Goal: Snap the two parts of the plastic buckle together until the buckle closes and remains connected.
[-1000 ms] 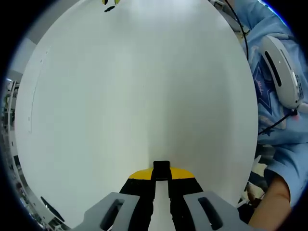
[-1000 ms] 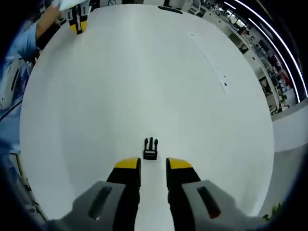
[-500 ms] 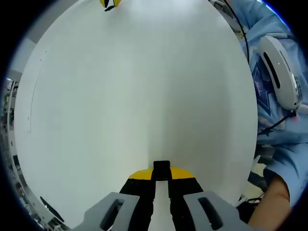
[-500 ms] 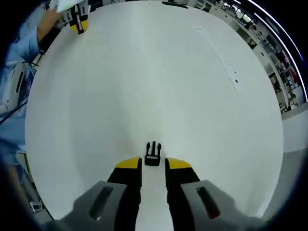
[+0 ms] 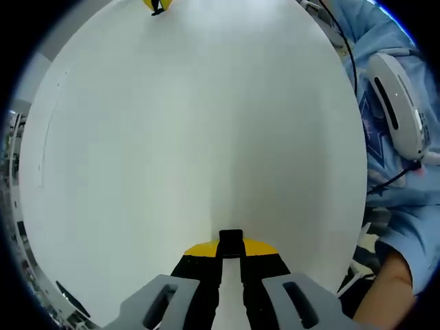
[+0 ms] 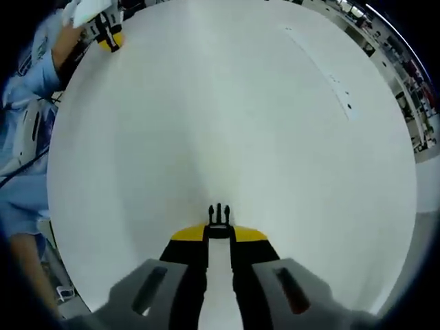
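In the left gripper view my left gripper (image 5: 230, 249) is shut on the black socket half of the buckle (image 5: 230, 238), whose end pokes out between the yellow-tipped jaws just above the white table (image 5: 192, 124). In the right gripper view my right gripper (image 6: 218, 235) is shut on the black pronged half (image 6: 218, 214), its prongs pointing forward past the jaw tips. The two grippers are far apart across the table. The right gripper (image 5: 157, 5) appears small at the far edge in the left gripper view, and the left gripper (image 6: 106, 34) at the upper left in the right gripper view.
A person in a light blue top (image 5: 395, 172) stands along the table's edge, wearing a white device (image 5: 399, 103) with a black cable. A sleeve and hand (image 6: 55, 62) hold the far gripper. Room fittings (image 6: 412, 103) lie beyond the table edge.
The right gripper has moved forward over the pronged half, and its jaws have shut on it. The left gripper holds still with the socket half.
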